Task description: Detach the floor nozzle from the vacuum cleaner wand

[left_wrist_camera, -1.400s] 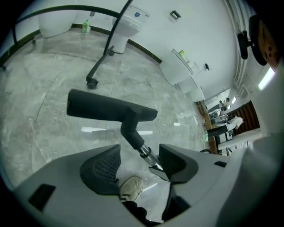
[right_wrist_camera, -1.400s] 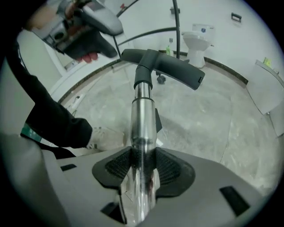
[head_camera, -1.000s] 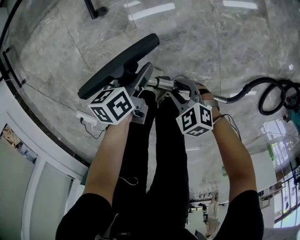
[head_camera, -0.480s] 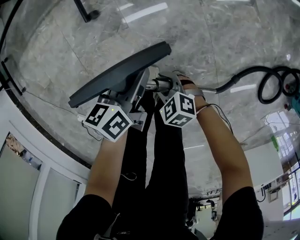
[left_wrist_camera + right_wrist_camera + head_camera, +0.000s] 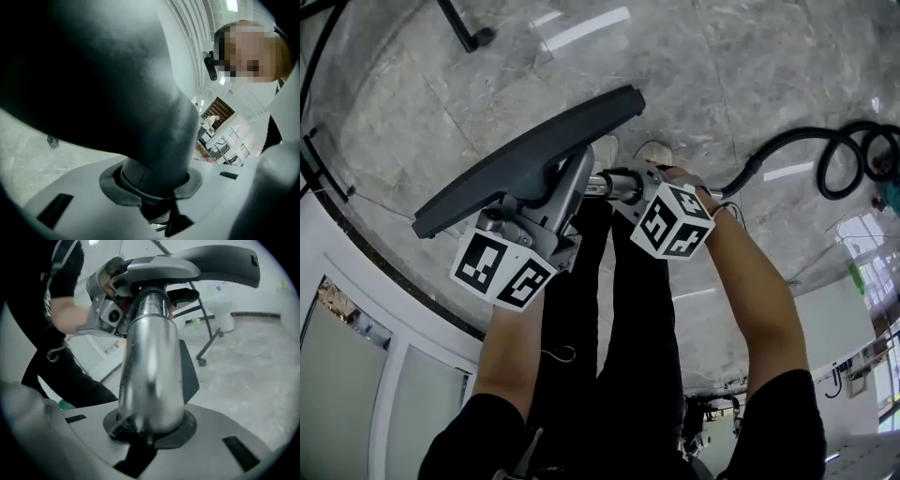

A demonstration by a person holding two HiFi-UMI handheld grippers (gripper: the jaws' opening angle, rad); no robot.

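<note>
I find the floor nozzle [image 5: 525,155] still joined to the wand [image 5: 614,183], both held off the floor [image 5: 750,56] before the person's legs [image 5: 623,309] at mid-scene, so the separation remains to be done. The left gripper [image 5: 157,187] has just been closing and pinches the nozzle's dark neck, and the right gripper [image 5: 150,427] has just been closing and pinches the chrome wand just right of it. I see no container in any view

Clamped on the chrome wand [image 5: 150,371] with the right tongs [image 5: 150,430], jaws just closed onto it. Topping the wand, dark floor nozzle [image 5: 211,263]; left of the wand's top, left tongs [image 5: 117,305].
</note>
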